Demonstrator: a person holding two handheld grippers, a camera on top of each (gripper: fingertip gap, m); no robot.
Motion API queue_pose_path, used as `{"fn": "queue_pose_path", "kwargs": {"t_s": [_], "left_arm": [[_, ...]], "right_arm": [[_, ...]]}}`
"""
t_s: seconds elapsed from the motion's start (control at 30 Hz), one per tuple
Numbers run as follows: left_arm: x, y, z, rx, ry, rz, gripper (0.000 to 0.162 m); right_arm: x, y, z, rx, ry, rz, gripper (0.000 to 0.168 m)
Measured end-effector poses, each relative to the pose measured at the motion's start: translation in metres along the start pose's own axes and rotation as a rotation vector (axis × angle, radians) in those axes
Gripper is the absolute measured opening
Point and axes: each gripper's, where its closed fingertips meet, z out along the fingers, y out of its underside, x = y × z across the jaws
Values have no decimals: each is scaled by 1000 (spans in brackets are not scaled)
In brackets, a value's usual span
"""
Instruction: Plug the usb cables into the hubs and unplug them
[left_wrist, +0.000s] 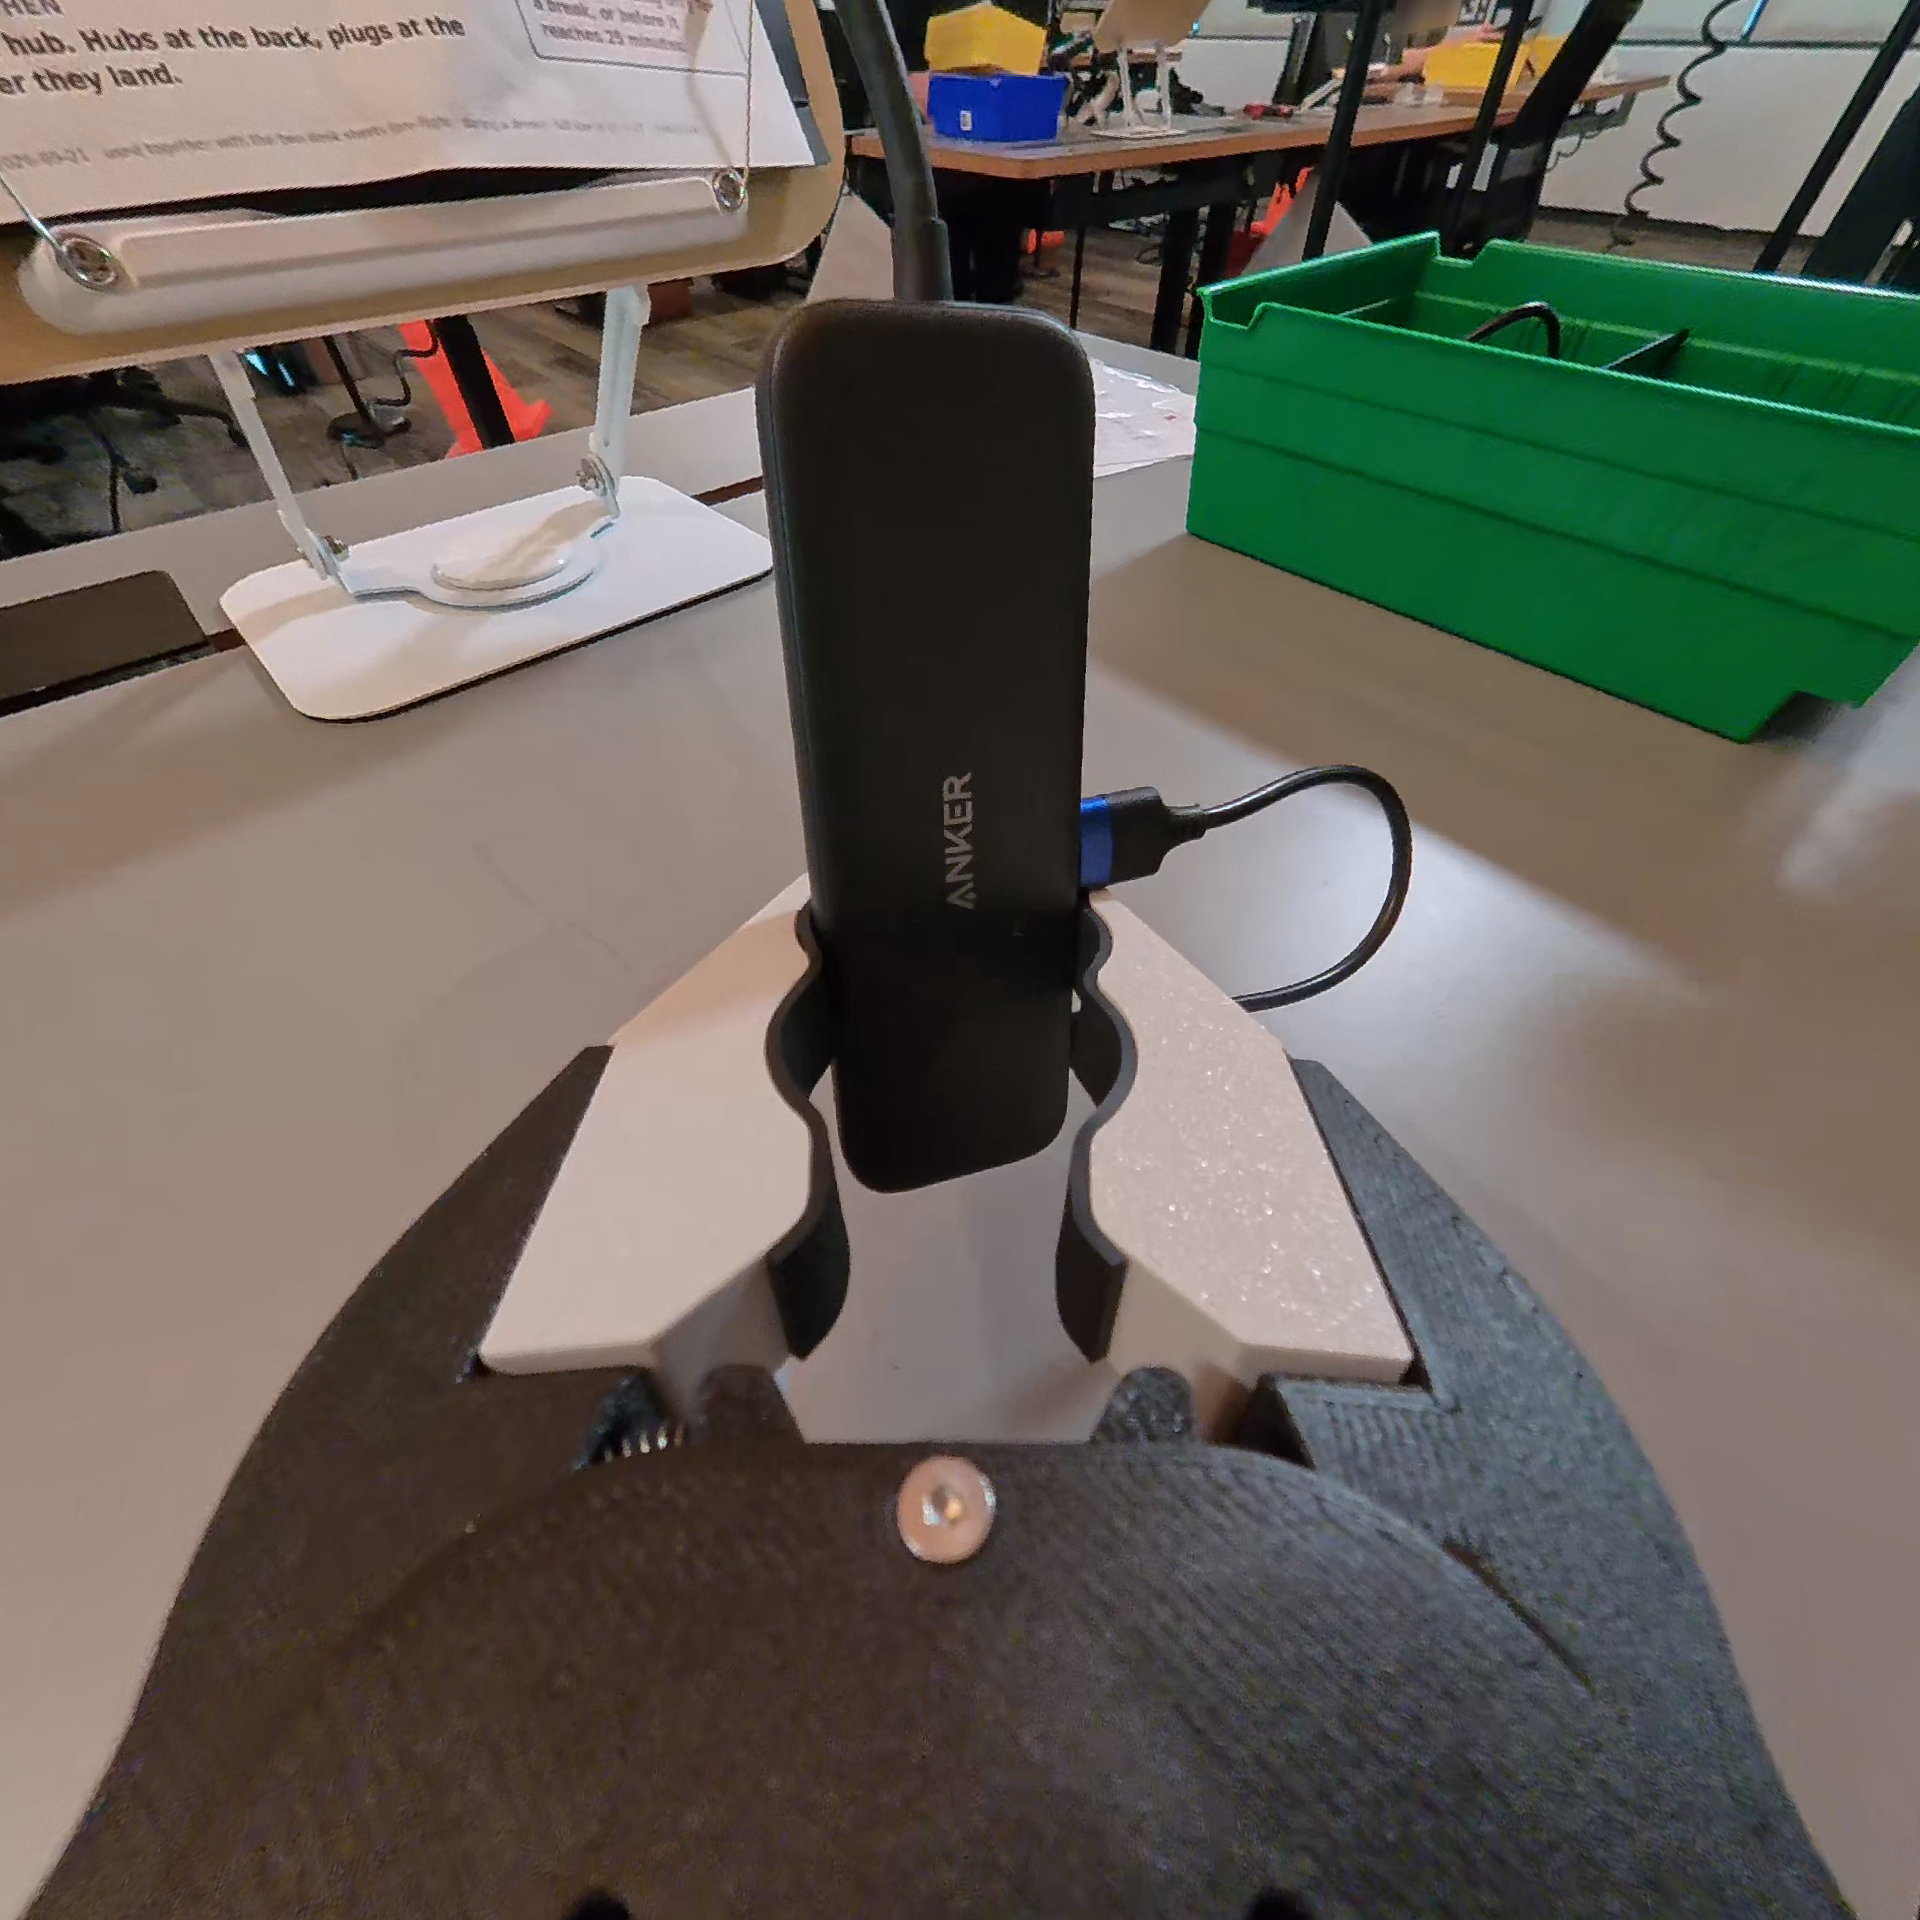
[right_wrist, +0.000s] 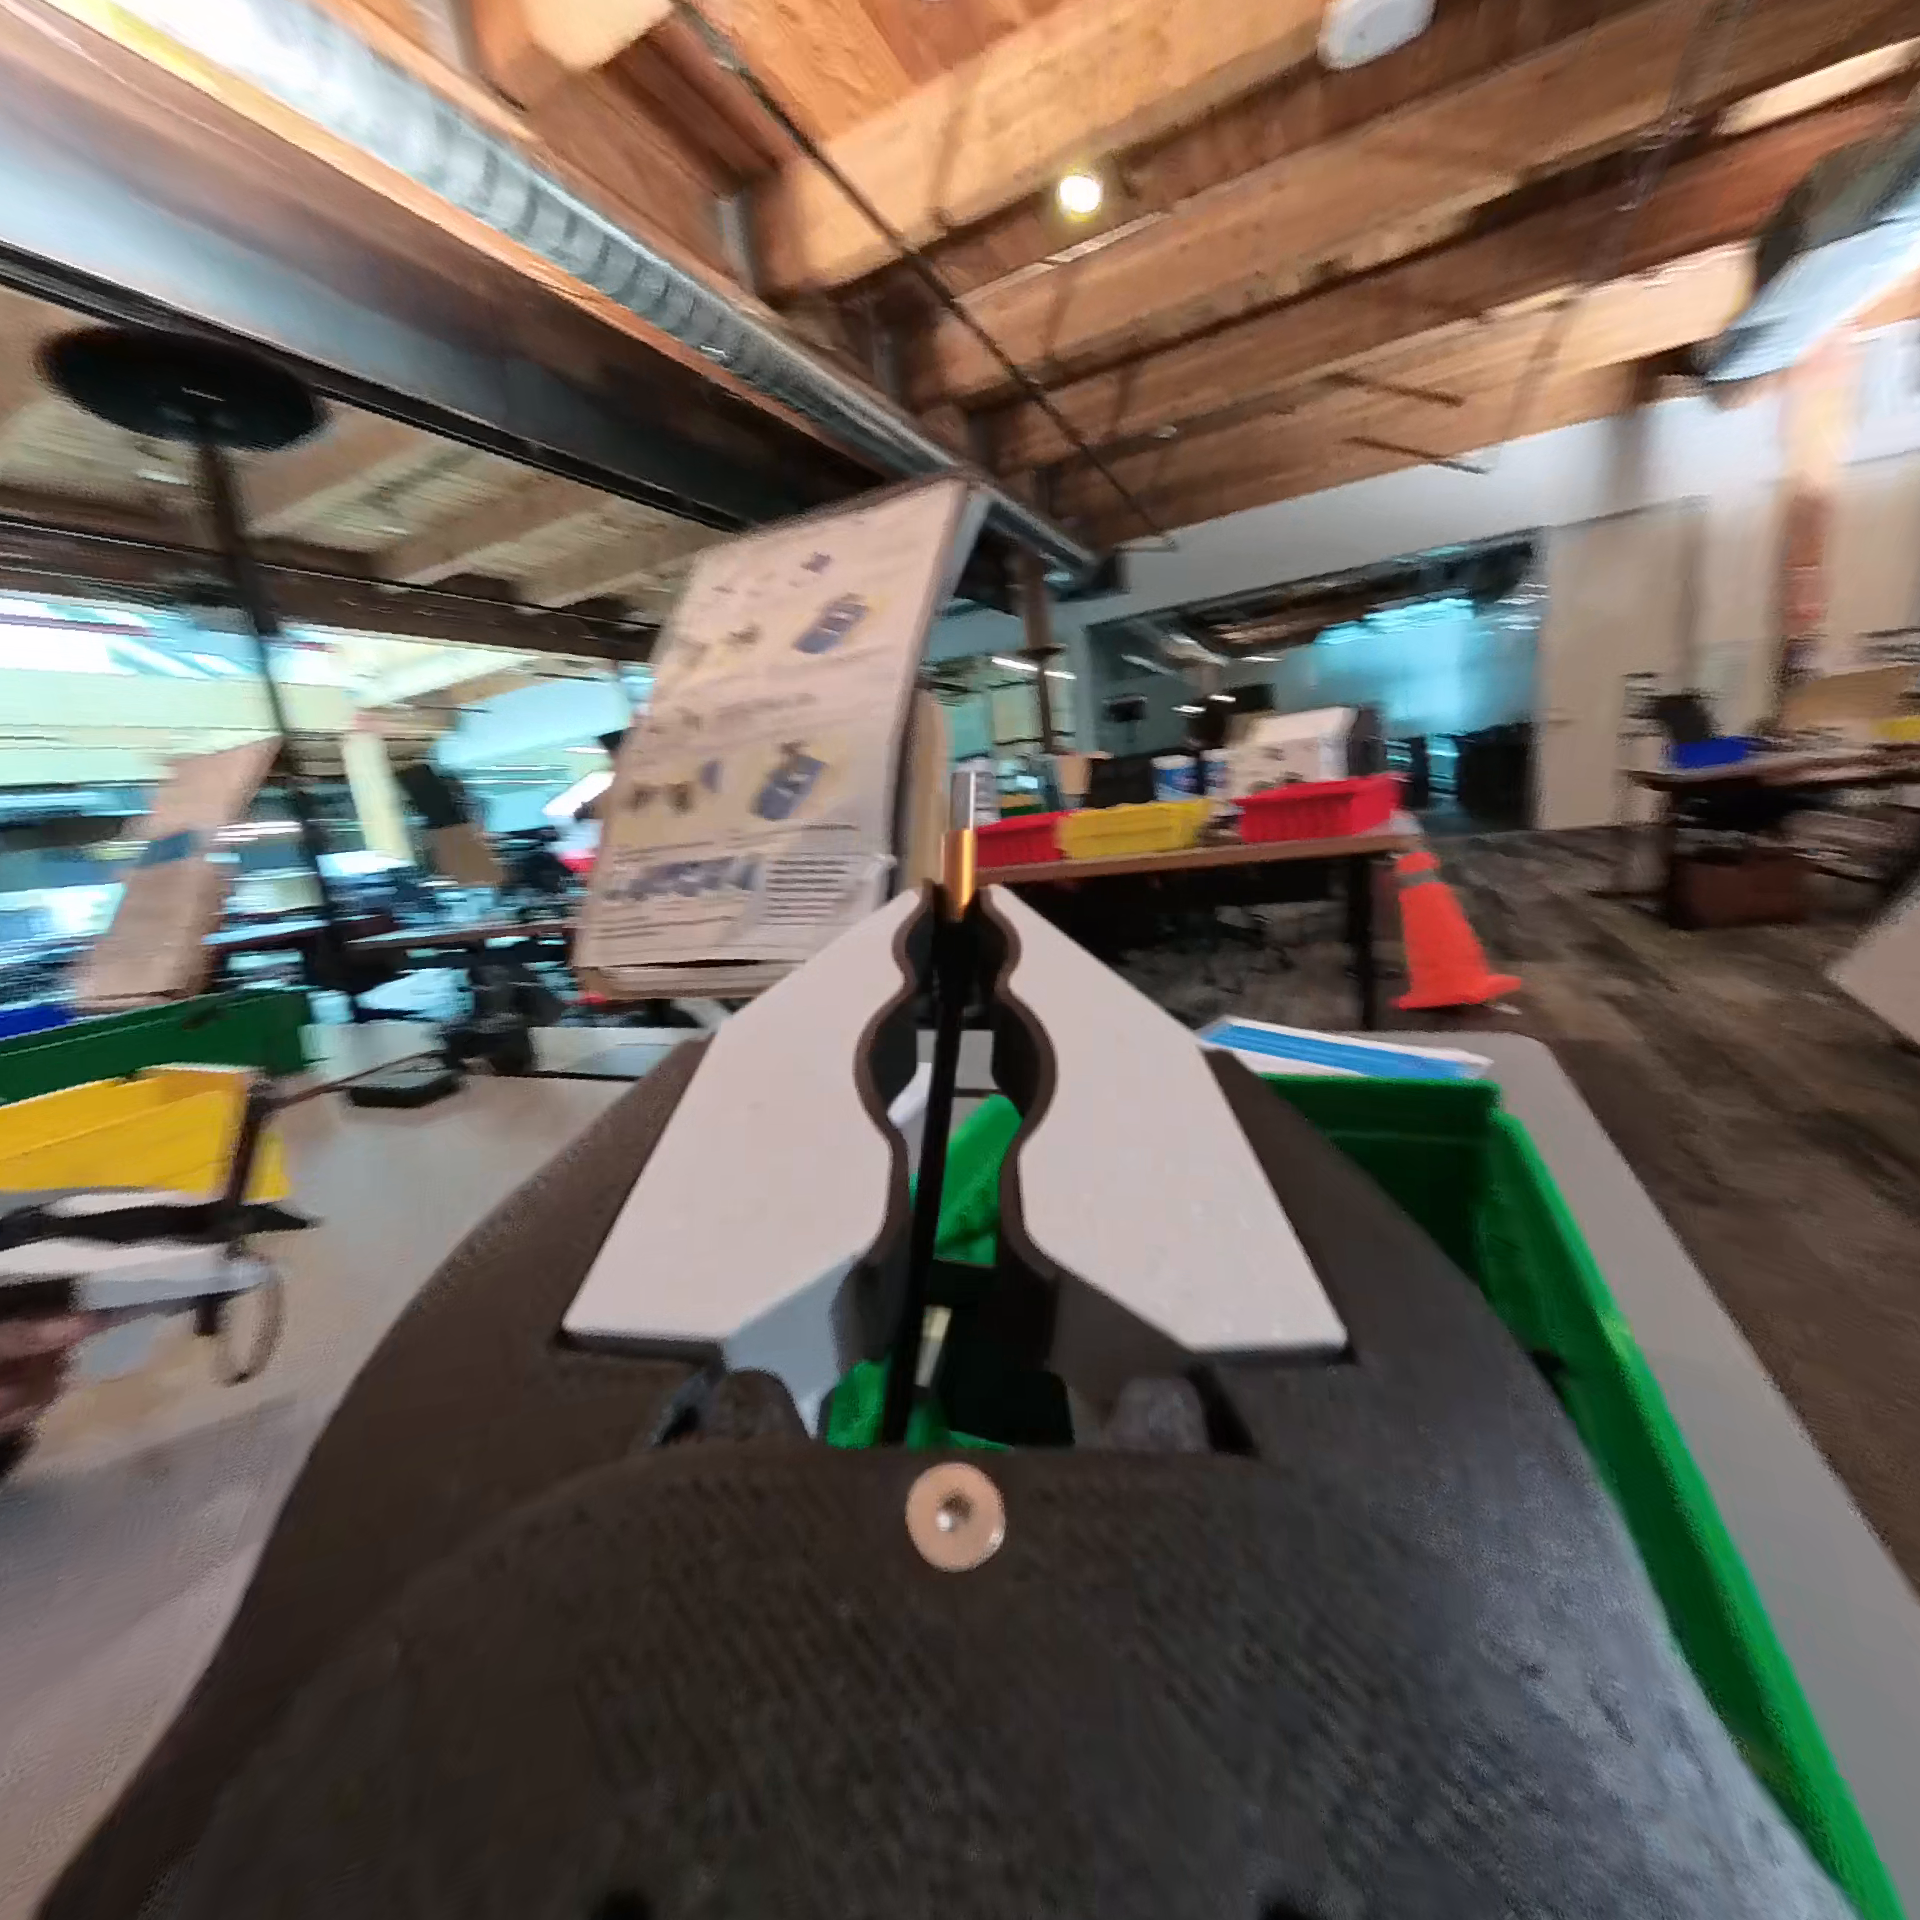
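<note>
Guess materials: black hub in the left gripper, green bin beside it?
Hub: looks like matte black plastic, with soft sheen and rounded moulded edges; could be coated metal. Green bin: glossy moulded plastic, judging by uniform colour, stepped ribs and thin walls.

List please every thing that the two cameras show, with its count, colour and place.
USB hub: one, black, held upright in the left gripper.
Plugged cable: one, black with blue plug, in the hub's right side.
Second cable: one, black with orange and silver plug, in the right gripper.
Green bin: one, on the table at right.
Document stand: one, white, behind the hub.
Table: one, grey.
Traffic cone: one, orange, on the floor.
Left gripper: shut on the hub.
Right gripper: shut on the second cable.
</note>
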Motion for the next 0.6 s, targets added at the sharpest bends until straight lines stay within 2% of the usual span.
{"fn": "queue_pose_path", "kwargs": {"t_s": [0.1, 0.3, 0.4, 0.5, 0.53, 0.6], "left_arm": [[0, 1, 0, -3, 4, 0, 42], [1, 1, 0, -4, 8, -2, 42], [1, 1, 0, -4, 10, -4, 42], [1, 1, 1, -6, 12, -5, 42], [1, 1, 1, -6, 13, -6, 42], [1, 1, 1, -7, 14, -9, 41]], "right_arm": [[11, 9, 3, -20, 124, -80, 6], [4, 59, 17, -269, 132, -146, 8], [15, 87, 16, -399, 168, -93, 29], [25, 110, 11, -514, 182, 57, 63], [28, 111, 10, -519, 187, 98, 68], [32, 101, 9, -454, 198, 135, 67]]}}
